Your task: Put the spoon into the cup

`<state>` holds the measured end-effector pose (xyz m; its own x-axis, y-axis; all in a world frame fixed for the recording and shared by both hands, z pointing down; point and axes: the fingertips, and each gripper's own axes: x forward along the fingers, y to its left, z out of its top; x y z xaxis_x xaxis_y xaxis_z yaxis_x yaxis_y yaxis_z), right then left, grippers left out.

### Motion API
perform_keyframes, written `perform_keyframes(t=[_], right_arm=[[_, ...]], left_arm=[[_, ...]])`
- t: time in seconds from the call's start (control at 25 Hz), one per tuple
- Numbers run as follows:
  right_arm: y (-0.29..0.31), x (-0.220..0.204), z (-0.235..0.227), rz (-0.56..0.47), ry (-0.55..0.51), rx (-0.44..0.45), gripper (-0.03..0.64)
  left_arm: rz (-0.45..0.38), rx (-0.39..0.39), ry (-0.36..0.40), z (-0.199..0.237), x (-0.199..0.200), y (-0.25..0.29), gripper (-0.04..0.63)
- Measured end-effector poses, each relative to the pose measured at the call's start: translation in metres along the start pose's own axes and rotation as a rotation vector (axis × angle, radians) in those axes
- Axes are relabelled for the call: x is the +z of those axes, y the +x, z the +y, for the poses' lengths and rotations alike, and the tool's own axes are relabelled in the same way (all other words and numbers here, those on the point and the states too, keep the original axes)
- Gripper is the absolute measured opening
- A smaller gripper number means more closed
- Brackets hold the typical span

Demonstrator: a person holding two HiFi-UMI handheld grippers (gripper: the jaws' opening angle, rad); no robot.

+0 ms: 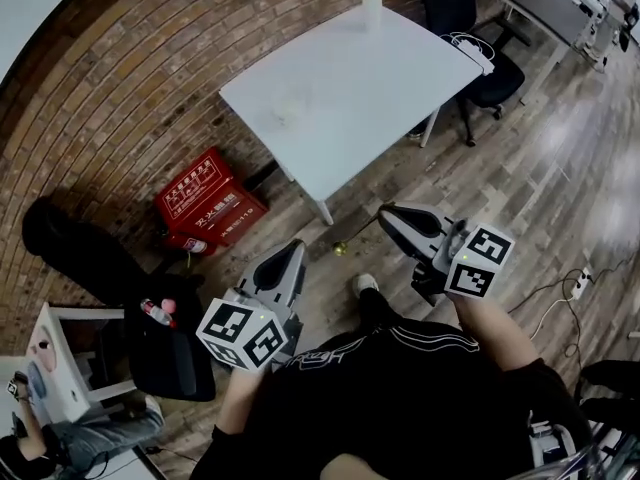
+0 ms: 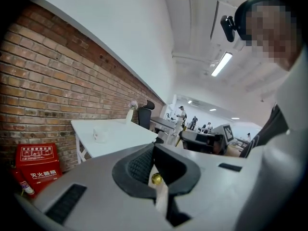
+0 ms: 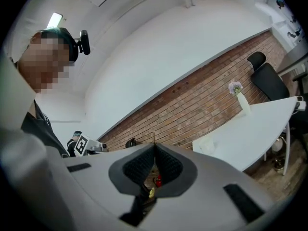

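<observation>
Holding the grippers: the person is standing on the wooden floor, well apart from the desk (image 1: 380, 98), and is holding both tools in front of the body.
Left gripper (image 1: 296, 247): its jaws are pressing together with nothing between them, as its own view is showing (image 2: 154, 148).
Right gripper (image 1: 386, 212): it is also pressing shut on nothing (image 3: 154, 146).
Cup (image 1: 288, 108): it is standing on the desk near the edge on the brick-wall side, small and pale (image 2: 98, 134).
Spoon: no view is showing it, so I cannot tell where it is lying; the white top may be hiding it.
Vase (image 1: 371, 3): it is standing at the far corner of the desk, well apart from the cup.
Risk, searching: if the spoon is pale or thin, the person is probably going to lose time looking for it on this white surface.
Risk, picking: a spoon lying flat is likely giving little to pinch, so it may be slipping out of the jaws.
Risk, cup: it looks light, so a spoon touching the rim may be tipping it or pushing it toward the near edge.
Risk, seeing: the cup is almost blending with the desk, so the aim may be going wrong.
</observation>
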<state>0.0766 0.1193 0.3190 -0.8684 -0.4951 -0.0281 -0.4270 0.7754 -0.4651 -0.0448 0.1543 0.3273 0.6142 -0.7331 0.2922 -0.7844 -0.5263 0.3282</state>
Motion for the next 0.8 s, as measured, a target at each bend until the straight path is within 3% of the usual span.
perform_keyframes(t=[0.36, 0.8], right_arm=[[0.045, 0.046, -0.109, 0.007, 0.025, 0.009, 0.0], [0.091, 0.067, -0.154, -0.003, 0.044, 0.034, 0.0]], left_arm=[[0.017, 0.014, -0.008, 0.051, 0.051, 0.111, 0.005], [0.017, 0.071, -0.04, 0.095, 0.068, 0.139, 0.005]])
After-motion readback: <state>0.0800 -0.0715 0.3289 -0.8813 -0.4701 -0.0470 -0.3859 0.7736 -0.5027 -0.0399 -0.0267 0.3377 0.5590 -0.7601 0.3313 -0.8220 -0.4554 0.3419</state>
